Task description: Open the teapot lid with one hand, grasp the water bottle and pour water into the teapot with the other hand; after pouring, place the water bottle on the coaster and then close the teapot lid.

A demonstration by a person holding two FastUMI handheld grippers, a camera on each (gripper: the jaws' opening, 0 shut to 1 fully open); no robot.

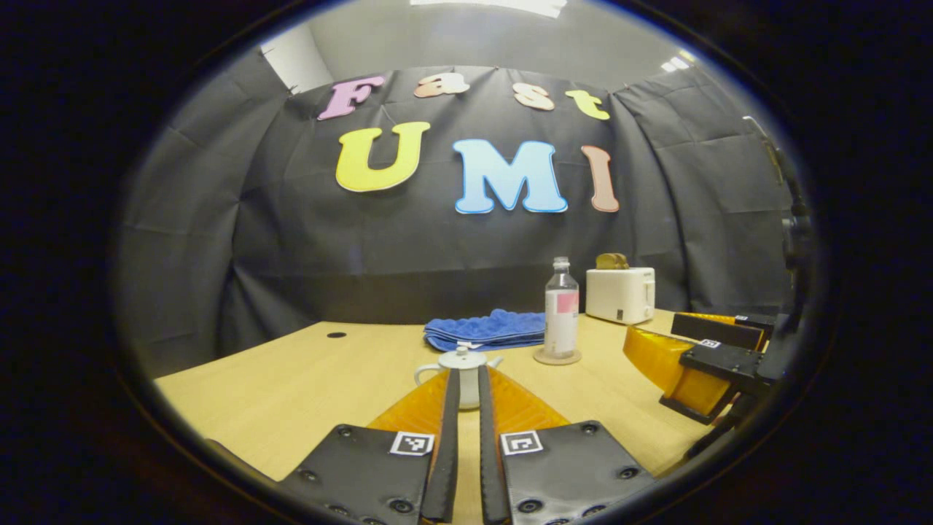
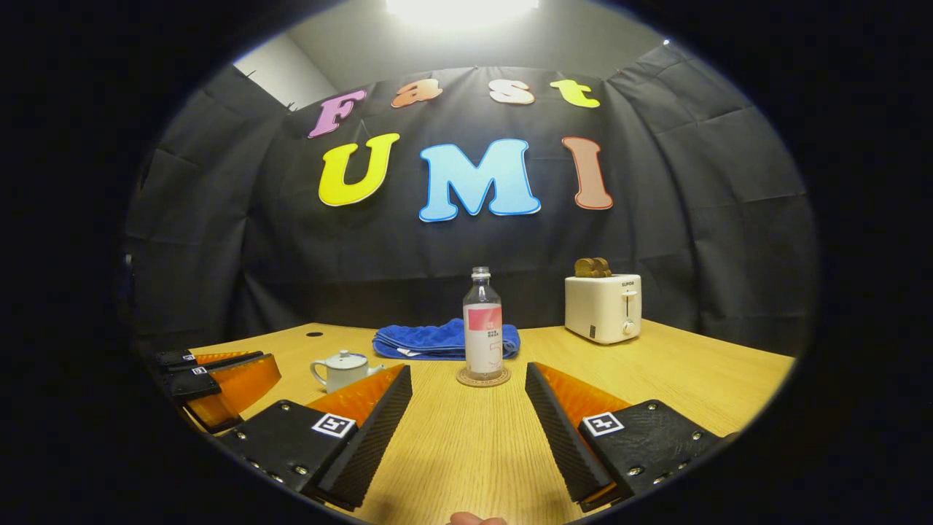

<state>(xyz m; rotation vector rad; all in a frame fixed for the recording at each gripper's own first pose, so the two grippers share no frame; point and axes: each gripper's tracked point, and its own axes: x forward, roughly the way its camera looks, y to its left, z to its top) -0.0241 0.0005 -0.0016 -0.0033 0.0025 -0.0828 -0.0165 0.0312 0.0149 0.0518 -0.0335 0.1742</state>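
The small white teapot [image 1: 466, 372] with its lid [image 1: 461, 357] on stands on the wooden table [image 1: 306, 386]. It is just beyond the tips of my left gripper [image 1: 466, 373], whose jaws stand almost together with nothing between them. The clear water bottle [image 2: 482, 328], uncapped and with a pink-and-white label, stands upright on a round coaster [image 2: 482, 377]. It is straight ahead of my right gripper [image 2: 466, 368], which is open wide and well short of it. The right gripper view has the teapot [image 2: 341, 370] at the left, with the left gripper [image 2: 248, 368] beside it.
A folded blue towel [image 2: 426, 340] lies behind the teapot and the bottle. A white toaster [image 2: 603, 308] holding bread stands at the back right. A small dark hole [image 1: 336, 335] is in the tabletop at the far left. The right gripper [image 1: 656, 328] hovers right of the bottle [image 1: 561, 310].
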